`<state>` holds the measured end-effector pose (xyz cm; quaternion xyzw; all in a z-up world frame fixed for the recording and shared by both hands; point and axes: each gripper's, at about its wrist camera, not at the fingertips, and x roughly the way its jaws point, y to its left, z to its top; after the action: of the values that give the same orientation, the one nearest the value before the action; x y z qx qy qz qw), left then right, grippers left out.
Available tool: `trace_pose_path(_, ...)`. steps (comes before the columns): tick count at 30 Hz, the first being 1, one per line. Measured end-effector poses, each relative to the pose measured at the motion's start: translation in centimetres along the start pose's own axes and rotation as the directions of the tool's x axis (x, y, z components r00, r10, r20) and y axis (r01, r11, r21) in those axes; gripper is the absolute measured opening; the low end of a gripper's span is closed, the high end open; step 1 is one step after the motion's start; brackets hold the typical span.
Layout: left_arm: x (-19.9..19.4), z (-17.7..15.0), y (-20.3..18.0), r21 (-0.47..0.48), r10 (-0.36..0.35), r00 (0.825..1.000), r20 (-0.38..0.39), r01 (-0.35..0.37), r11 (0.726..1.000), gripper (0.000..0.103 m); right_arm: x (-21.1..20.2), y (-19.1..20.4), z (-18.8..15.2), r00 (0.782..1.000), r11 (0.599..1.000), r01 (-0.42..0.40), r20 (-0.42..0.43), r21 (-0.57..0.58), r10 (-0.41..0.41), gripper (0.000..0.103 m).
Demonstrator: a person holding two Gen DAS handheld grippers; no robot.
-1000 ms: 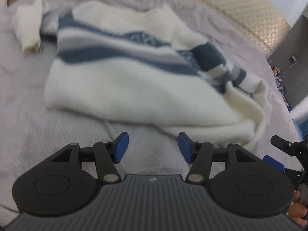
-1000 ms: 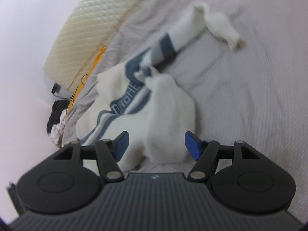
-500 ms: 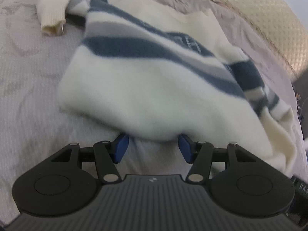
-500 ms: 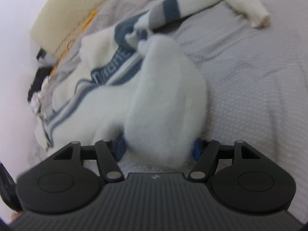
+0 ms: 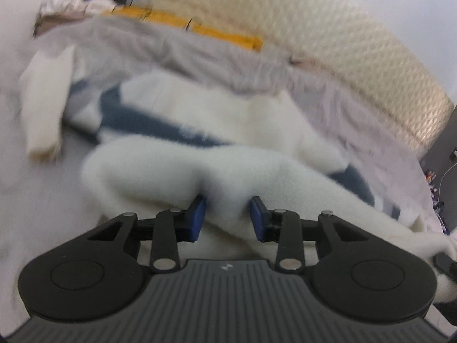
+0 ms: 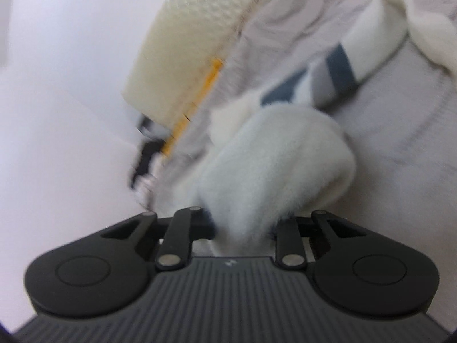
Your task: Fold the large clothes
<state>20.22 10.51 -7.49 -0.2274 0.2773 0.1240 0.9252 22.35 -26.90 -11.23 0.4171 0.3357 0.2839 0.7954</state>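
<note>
Risk 1: uneven grip. The left gripper (image 5: 227, 218) has just been closing and its blue pads (image 5: 197, 218) now pinch a thick bunch of the sweater (image 5: 217, 171) hem. The bunch looks bulky, so the pads may hold only the top layer; if so, the lower layer could drop out as the hem goes up and over, and the fold would come out crooked.

Risk 2: the right gripper (image 6: 242, 228) has also just been closing, and it pinches a fat wad of the sweater (image 6: 274, 165). Its pads are buried in fleece and cannot be seen. A wad this deep may slip, or drag spare cloth along.

Risk 3: the two grips share one hem. If the hands travel at different rates, the hem would twist and the fold line would skew.

Risk 4: the far sleeve (image 6: 371, 43) lies spread out to the right on the bed (image 6: 414, 131), unfolded. Pulling the body could drag it into a tangle.

Sweater: cream, fluffy, with blue and grey stripes across chest and sleeves. It lies on the grey bed cover, near hem raised in both grippers, the body humped behind them. The left sleeve (image 5: 45, 108) rests at far left. Both views are blurred.
</note>
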Motion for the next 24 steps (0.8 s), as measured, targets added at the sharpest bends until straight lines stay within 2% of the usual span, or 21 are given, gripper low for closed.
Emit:
trace_pose_path(6, 4.2, 1.6, -0.3, 0.006, -0.065, 0.998, 0.009, 0.065, 0.998, 0.04, 4.4, -4.7, 2.6, 0.999, 0.99, 0.006, 0.032, 0.141, -0.01, 0.024)
trace_pose_path(9, 5.8, 1.3, 0.2, 0.002, -0.08, 0.997, 0.01, 0.08, 0.997, 0.041, 6.1, -7.5, 2.4, 0.998, 0.983, 0.065, -0.005, 0.174, -0.065, 0.023)
trace_pose_path(13, 7.0, 0.8, -0.1, 0.036, -0.079, 0.997, 0.026, 0.078, 0.996, 0.041, 7.4, -10.0, 2.0, 1.0, 0.965, 0.024, -0.004, 0.261, -0.024, 0.023)
trace_pose_path(15, 7.2, 0.6, -0.3, 0.055, -0.075, 0.996, 0.037, 0.073, 0.996, 0.041, 7.5, -9.8, 2.3, 1.0, 0.968, 0.018, -0.004, 0.251, -0.018, 0.022)
trace_pose_path(19, 6.8, 0.4, 0.1, 0.031, -0.087, 0.995, 0.05, 0.086, 0.996, 0.041, 7.2, -8.5, 2.4, 1.0, 0.977, -0.006, 0.002, 0.214, 0.006, 0.022)
trace_pose_path(24, 5.1, 0.6, 0.4, -0.017, -0.121, 0.992, 0.033, 0.122, 0.992, 0.043, 5.6, -4.3, 2.8, 0.997, 0.987, -0.082, -0.001, 0.141, 0.083, 0.022)
